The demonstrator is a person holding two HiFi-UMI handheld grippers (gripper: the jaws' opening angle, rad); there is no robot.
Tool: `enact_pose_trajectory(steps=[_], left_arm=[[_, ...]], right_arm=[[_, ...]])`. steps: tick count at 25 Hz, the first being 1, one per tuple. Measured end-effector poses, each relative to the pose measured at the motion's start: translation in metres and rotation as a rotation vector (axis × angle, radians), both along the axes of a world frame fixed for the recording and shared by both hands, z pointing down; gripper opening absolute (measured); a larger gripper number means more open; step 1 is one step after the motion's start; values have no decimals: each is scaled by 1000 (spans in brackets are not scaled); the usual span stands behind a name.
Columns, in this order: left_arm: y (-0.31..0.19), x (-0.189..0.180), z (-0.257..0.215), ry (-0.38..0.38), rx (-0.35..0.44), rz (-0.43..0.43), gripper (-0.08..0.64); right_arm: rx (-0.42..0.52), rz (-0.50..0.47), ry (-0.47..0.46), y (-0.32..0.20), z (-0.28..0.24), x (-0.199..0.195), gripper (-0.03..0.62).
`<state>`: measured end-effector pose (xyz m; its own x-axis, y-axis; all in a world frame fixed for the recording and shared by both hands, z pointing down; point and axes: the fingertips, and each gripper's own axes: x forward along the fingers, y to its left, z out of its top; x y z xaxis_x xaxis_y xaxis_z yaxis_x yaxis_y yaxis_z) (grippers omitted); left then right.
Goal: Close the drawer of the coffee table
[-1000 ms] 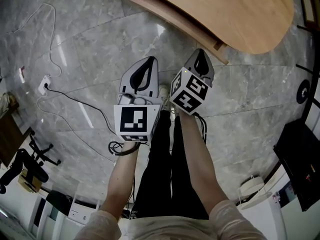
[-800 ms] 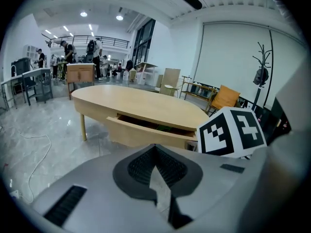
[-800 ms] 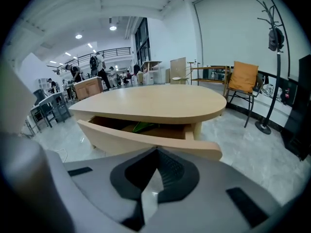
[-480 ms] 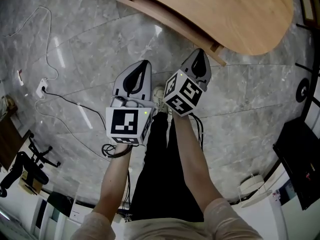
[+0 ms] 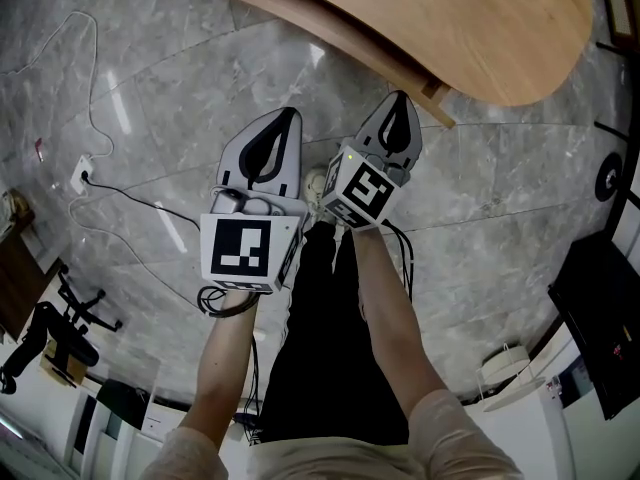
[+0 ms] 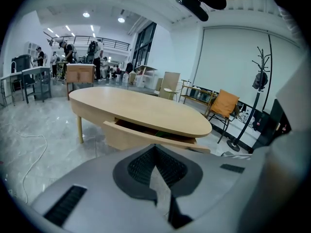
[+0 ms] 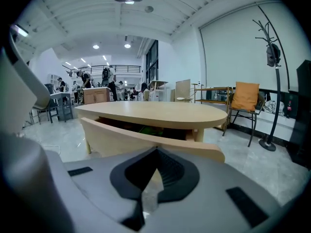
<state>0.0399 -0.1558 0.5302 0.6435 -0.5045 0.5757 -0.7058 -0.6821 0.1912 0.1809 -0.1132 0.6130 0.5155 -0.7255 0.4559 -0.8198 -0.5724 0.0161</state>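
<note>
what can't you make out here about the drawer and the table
- Inside the drawer: the right gripper view shows only a green patch; shadow under the tabletop hides the rest.
- The coffee table: the head view's top edge cuts it off, and its top covers the legs.
- Drawer front's lower part: left gripper view, hidden behind the left gripper.
- The people far behind: too small.

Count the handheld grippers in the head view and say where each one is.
2. The left gripper is over the floor, left of centre. The right gripper is beside it, its tip nearer the open drawer of the coffee table. None seems hidden.
</note>
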Motion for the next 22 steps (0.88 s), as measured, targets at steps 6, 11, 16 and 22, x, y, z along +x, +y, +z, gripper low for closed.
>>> enact_pose_trajectory(steps=[6, 11, 16, 22], left_arm=[[-2, -5, 6, 3, 0, -14, 8], [0, -5, 14, -2, -12, -17, 9], [-2, -6, 19, 5, -29, -32, 9], [-8, -3, 27, -6, -22, -18, 9]], right_arm=[[-8, -43, -18, -3, 0, 1, 5], [9, -36, 23, -15, 0, 17, 5], [69, -17, 106, -39, 1, 45, 5], [163, 40, 70, -48, 1, 63, 6]])
